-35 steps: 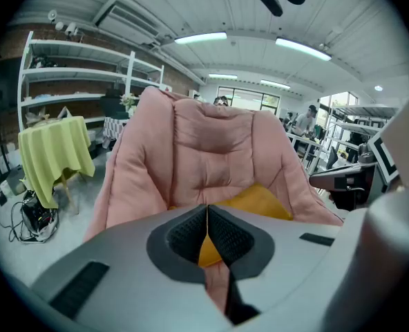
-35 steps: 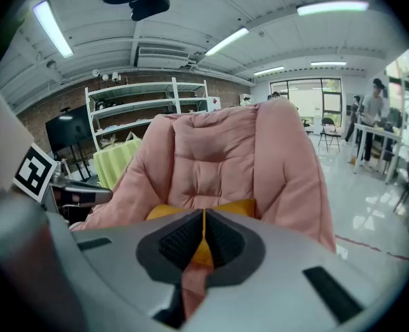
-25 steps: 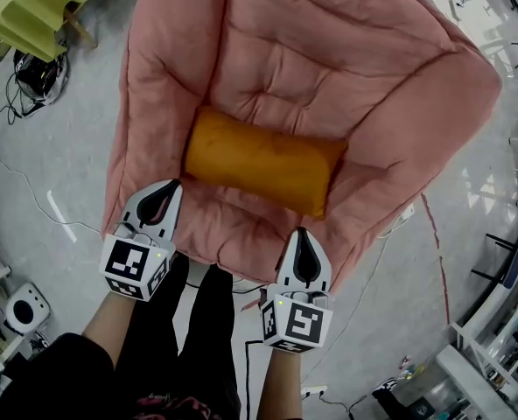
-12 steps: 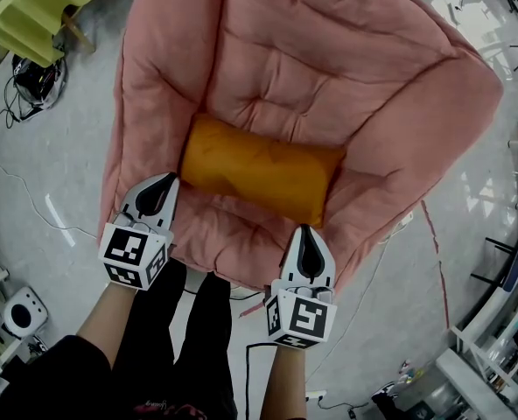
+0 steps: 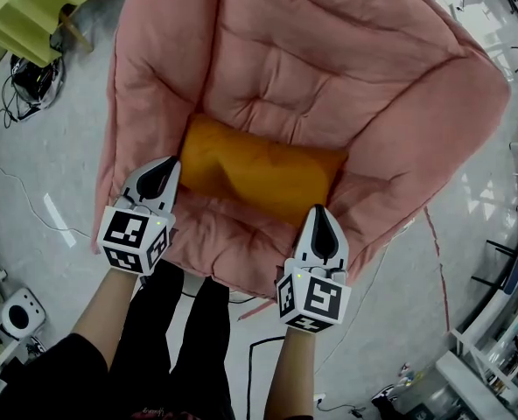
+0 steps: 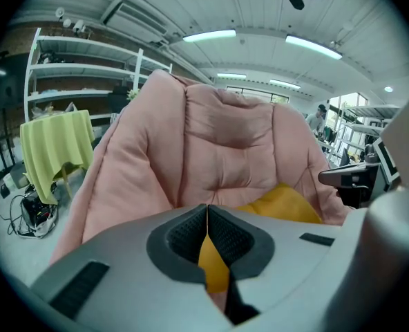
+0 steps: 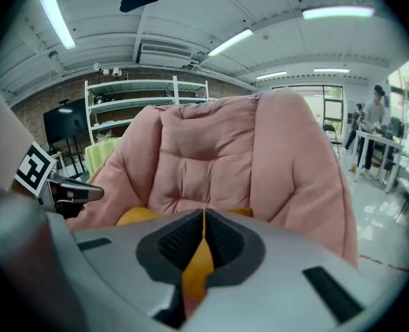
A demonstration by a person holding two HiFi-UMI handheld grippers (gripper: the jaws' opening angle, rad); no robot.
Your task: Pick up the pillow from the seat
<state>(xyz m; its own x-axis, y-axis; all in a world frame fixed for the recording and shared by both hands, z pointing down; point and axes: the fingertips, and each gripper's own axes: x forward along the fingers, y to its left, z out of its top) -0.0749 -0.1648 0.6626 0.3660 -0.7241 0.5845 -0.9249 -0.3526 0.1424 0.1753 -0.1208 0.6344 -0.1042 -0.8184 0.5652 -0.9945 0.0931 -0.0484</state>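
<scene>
The orange pillow [image 5: 259,171] lies across the hollow of the pink cushioned seat [image 5: 329,68], at the centre of the head view. We hold our left gripper [image 5: 169,164] with its jaws pressed together and nothing between them, its tip just beside the pillow's left end. Our right gripper [image 5: 318,213], likewise closed and empty, sits over the seat's front edge, just below the pillow's right end.
</scene>
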